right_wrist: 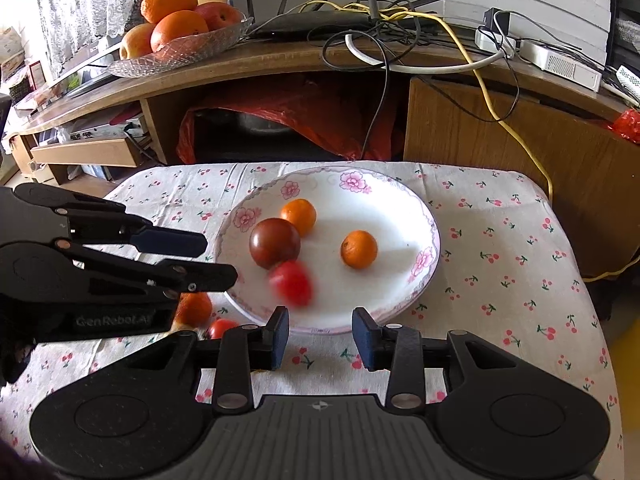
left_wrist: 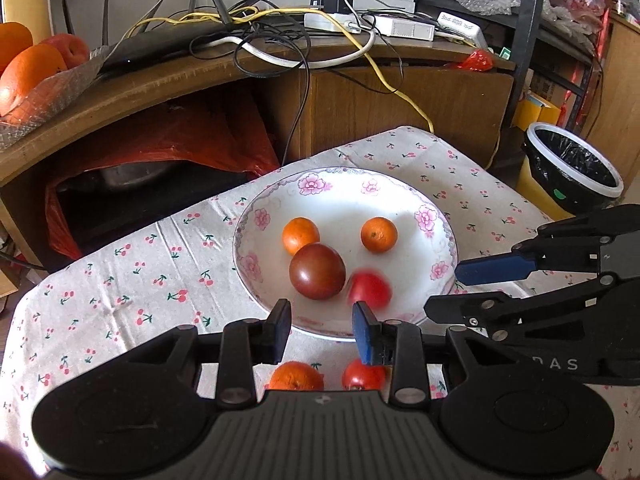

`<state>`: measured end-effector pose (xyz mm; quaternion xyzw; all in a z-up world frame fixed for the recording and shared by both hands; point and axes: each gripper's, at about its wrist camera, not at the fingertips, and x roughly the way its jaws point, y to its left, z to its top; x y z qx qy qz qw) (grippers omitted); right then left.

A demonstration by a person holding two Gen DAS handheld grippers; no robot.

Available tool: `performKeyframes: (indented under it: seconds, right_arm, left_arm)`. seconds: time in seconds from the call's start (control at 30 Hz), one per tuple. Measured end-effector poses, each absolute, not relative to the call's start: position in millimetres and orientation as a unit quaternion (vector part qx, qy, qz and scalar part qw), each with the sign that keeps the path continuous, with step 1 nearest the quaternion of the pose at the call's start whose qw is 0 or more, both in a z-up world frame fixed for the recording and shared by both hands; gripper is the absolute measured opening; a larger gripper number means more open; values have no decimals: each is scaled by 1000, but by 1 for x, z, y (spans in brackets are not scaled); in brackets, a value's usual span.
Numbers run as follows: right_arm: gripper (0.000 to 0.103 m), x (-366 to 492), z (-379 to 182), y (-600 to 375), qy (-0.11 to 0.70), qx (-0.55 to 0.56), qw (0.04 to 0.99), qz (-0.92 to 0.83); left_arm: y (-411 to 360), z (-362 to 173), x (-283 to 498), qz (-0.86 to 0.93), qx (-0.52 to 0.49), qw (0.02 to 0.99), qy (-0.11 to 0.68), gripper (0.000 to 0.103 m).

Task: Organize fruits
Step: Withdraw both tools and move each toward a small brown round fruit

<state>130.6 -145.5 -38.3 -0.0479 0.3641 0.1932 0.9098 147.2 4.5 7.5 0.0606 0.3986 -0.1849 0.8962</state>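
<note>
Faintly, "GenRobot.AI" marks the left tool (right_wrist: pixel 218 258), jaws apart.

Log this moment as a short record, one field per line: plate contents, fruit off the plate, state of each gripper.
plate: two small oranges, dark tomato, blurred red tomato
off plate: orange and red tomato on the cloth, near edge
left gripper: open, empty
right gripper: open, empty
background: glass dish of larger fruit on the shelf
</note>
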Motion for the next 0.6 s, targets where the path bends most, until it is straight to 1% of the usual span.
performKeyframes:
  seconds: [0.6]
  right_arm:
    - [32, 111, -49, -130, 393, -61, 885, 242]
  left_arm:
    - [27, 5, 116, -206, 83, 884, 411, 42]
